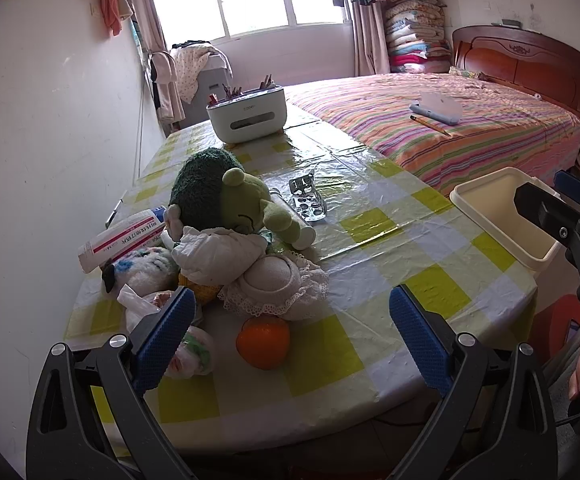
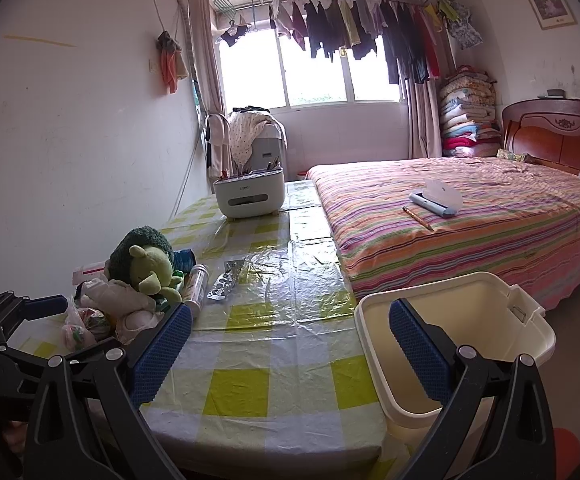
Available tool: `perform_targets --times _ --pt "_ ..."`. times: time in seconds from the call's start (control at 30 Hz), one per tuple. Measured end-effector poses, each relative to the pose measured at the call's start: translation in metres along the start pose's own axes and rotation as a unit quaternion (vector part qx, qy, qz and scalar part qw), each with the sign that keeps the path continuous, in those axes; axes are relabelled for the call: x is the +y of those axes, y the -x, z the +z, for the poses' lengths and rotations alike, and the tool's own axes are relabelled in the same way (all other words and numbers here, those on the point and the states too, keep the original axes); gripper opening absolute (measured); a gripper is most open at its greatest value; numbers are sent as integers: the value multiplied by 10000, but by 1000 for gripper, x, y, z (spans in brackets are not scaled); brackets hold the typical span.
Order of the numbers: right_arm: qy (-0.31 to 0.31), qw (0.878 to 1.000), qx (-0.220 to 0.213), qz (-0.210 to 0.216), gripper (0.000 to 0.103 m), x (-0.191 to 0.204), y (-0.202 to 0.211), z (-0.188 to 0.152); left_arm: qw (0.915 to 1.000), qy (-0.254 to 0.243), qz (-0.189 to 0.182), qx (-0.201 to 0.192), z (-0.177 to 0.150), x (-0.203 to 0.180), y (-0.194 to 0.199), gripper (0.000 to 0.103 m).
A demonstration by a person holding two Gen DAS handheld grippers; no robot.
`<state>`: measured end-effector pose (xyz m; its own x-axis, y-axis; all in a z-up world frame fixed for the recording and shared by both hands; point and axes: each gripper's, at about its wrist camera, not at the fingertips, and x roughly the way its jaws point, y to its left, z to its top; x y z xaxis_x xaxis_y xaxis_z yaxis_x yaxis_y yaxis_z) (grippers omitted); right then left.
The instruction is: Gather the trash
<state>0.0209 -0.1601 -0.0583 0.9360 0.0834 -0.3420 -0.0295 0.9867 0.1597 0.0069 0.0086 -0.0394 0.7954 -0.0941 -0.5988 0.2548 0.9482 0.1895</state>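
Observation:
A cream trash bin [image 1: 486, 179] stands at the table's right edge, and nothing shows inside it [image 2: 470, 312]. A used silver blister pack [image 1: 308, 200] [image 2: 225, 280] lies mid-table beside a clear tube [image 1: 296, 224] [image 2: 197, 284]. A crumpled plastic bag [image 1: 191, 354] [image 2: 79, 330] sits at the near left, and a red-and-white medicine box [image 1: 121, 238] lies behind the plush toys. My left gripper [image 1: 290, 320] is open above the near edge, with the bag by its left pad. My right gripper [image 2: 290, 344] is open too, its right pad over the bin.
A pile of plush toys [image 1: 225, 232] and an orange [image 1: 263, 340] crowd the table's left side. A white tissue box with pencils [image 1: 247, 114] stands at the far end. The checked tablecloth [image 1: 370, 320] has bare room at centre and right. A striped bed [image 2: 470, 216] adjoins the table.

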Motion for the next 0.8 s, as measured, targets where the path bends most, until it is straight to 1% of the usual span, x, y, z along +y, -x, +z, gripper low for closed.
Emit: perform_targets --times 0.8 --pt "-216 9996 171 80 97 -6 -6 -1 10000 43 2 11 0 3 0 96"
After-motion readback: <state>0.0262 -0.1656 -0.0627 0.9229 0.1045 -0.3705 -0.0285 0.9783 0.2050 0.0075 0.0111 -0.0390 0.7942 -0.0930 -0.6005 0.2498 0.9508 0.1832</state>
